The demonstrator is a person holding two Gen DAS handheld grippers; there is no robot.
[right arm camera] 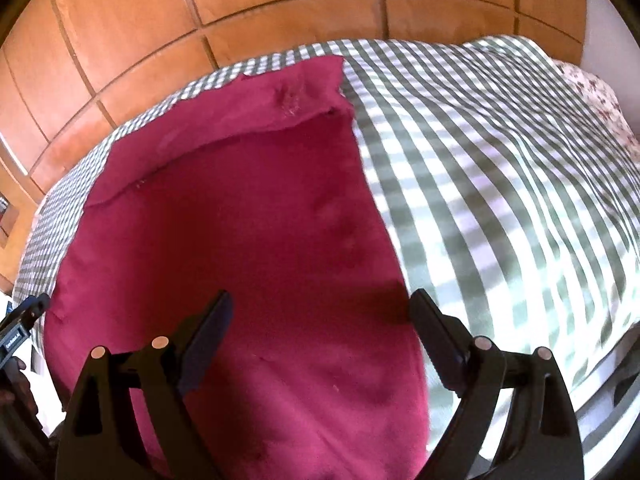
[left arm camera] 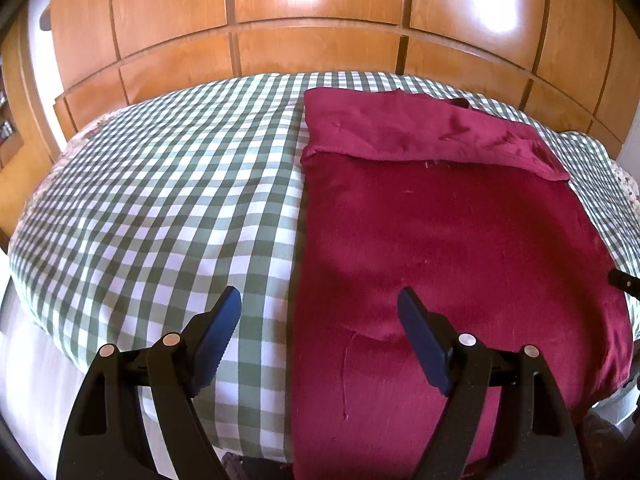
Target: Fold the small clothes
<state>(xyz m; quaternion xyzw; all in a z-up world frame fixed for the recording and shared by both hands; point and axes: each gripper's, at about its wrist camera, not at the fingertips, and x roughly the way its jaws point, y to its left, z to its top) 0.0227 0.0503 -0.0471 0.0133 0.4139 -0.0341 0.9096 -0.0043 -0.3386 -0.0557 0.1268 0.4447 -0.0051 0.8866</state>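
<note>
- Your left gripper (left arm camera: 320, 300) is spread wide with nothing between its fingers; it hangs above the near part of the bed, straddling the left edge of the cloth.
- Your right gripper (right arm camera: 322, 304) is spread just as wide and holds nothing; it hangs over the near right part of the cloth, its right finger above the cloth's right edge.
- The dark red cloth (left arm camera: 452, 248) lies flat on the checked bedspread (left arm camera: 168, 200), and its near end hangs over the near edge of the bed.
- The far end of the cloth is folded back toward you, so a lighter band (left arm camera: 420, 128) lies on top of the cloth along the side nearest the wardrobe.
- A loose thread (left arm camera: 345, 372) runs down the cloth near its left edge, just below the left gripper's fingers.
- In the right wrist view the cloth (right arm camera: 248, 240) fills the left and middle, with the bedspread (right arm camera: 500, 168) to its right; that view is blurred.
- A flowered sheet (right arm camera: 596, 96) shows at the far right corner of the bed.
- The wooden wardrobe (left arm camera: 320, 12) stands right behind the bed.
- The tip of the right gripper shows at the cloth's right edge in the left wrist view.
</note>
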